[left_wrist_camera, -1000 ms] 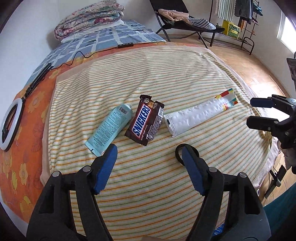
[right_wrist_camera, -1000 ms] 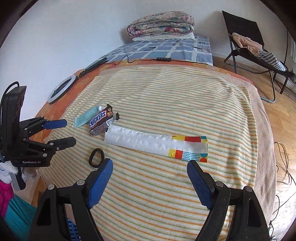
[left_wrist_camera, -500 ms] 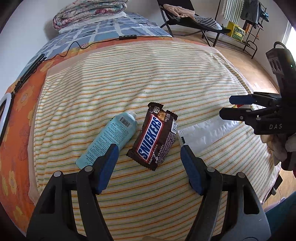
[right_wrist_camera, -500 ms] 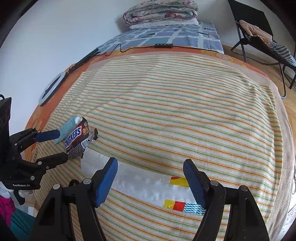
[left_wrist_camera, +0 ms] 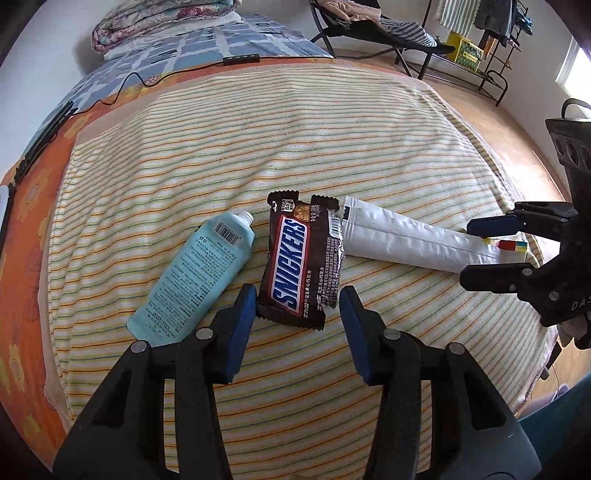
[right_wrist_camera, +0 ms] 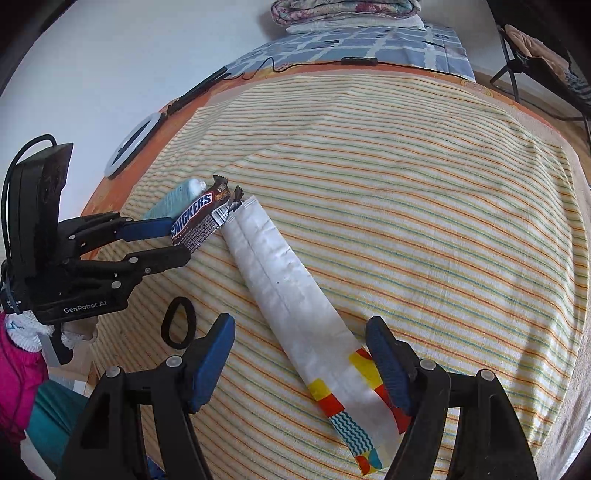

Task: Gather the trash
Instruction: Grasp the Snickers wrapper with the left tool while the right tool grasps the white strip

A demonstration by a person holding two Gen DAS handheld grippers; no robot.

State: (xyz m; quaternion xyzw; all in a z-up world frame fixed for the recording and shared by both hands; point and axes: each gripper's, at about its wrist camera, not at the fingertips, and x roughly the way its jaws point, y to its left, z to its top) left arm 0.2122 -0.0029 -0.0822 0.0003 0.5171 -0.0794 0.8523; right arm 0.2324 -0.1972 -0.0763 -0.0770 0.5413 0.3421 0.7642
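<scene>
A brown Snickers wrapper point(left_wrist_camera: 301, 258) lies on the striped blanket point(left_wrist_camera: 295, 140), with a teal tube point(left_wrist_camera: 199, 273) to its left and a long white wrapper point(left_wrist_camera: 406, 243) to its right. My left gripper point(left_wrist_camera: 295, 299) is open, its fingers either side of the Snickers wrapper's point(right_wrist_camera: 195, 221) near end. In the right wrist view the white wrapper point(right_wrist_camera: 284, 280) runs diagonally, and my right gripper point(right_wrist_camera: 301, 328) is open astride its coloured end. Each gripper shows in the other view: the left gripper point(right_wrist_camera: 177, 242) and the right gripper point(left_wrist_camera: 476, 251).
A black hair tie point(right_wrist_camera: 179, 323) lies near the blanket's front edge. At the bed's left side are a ring light point(right_wrist_camera: 133, 146) and a black cable point(left_wrist_camera: 129, 81). Folded quilts point(left_wrist_camera: 166, 26) sit at the head, and a folding chair point(left_wrist_camera: 369, 26) stands on the wooden floor.
Both grippers moved forward and down onto the bed. The left one now flanks the Snickers wrapper with narrower jaws, and the right one flanks the white wrapper's coloured end.
</scene>
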